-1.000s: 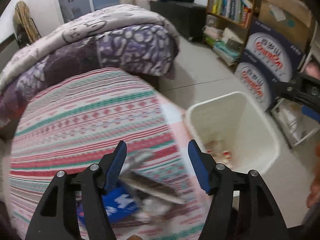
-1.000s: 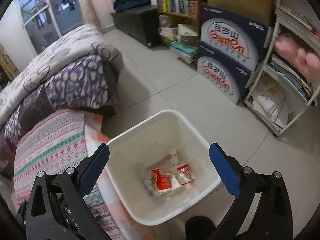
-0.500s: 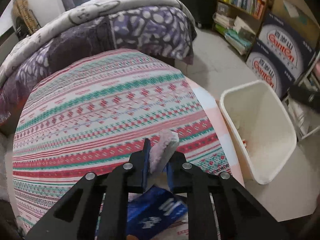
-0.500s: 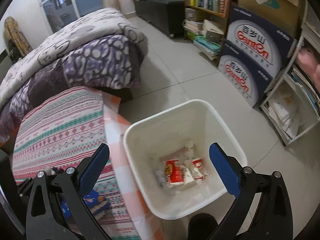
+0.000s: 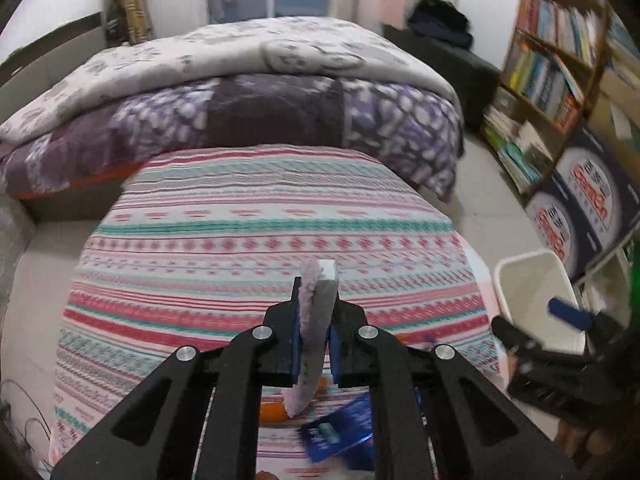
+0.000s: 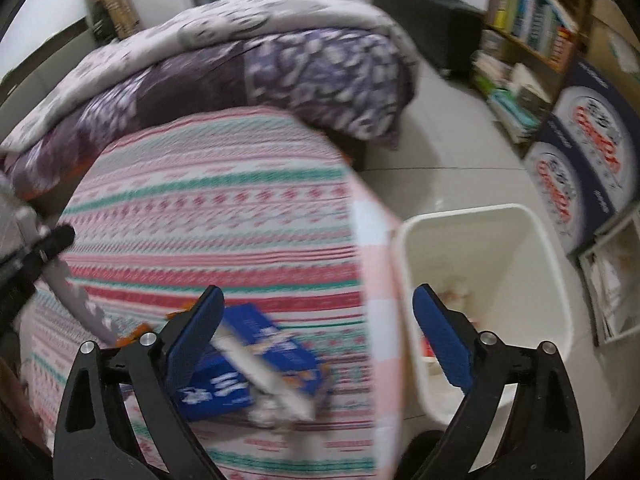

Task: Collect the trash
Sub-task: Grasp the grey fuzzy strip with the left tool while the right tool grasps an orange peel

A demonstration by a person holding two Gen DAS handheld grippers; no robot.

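Left gripper (image 5: 315, 334) fingers pinching a flat grey serrated-edge wrapper (image 5: 316, 320); right gripper (image 6: 318, 334) jaws closing, empty, above crumpled blue packet (image 6: 244, 372)

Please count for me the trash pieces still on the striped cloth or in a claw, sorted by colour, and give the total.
Blue packets: 1, the blue packet lying on the cloth.
Grey-lilac flat pieces: 1, the jagged-edged grey strip held in the left claw.
Orange wrappers: 1, the orange wrapper, partly hidden.
Total: 3

blurred: blue packet (image 6: 244, 364) print unreadable | hidden: bin (image 6: 552, 280) contents mostly | cut off: bookshelf (image 5: 560, 60)
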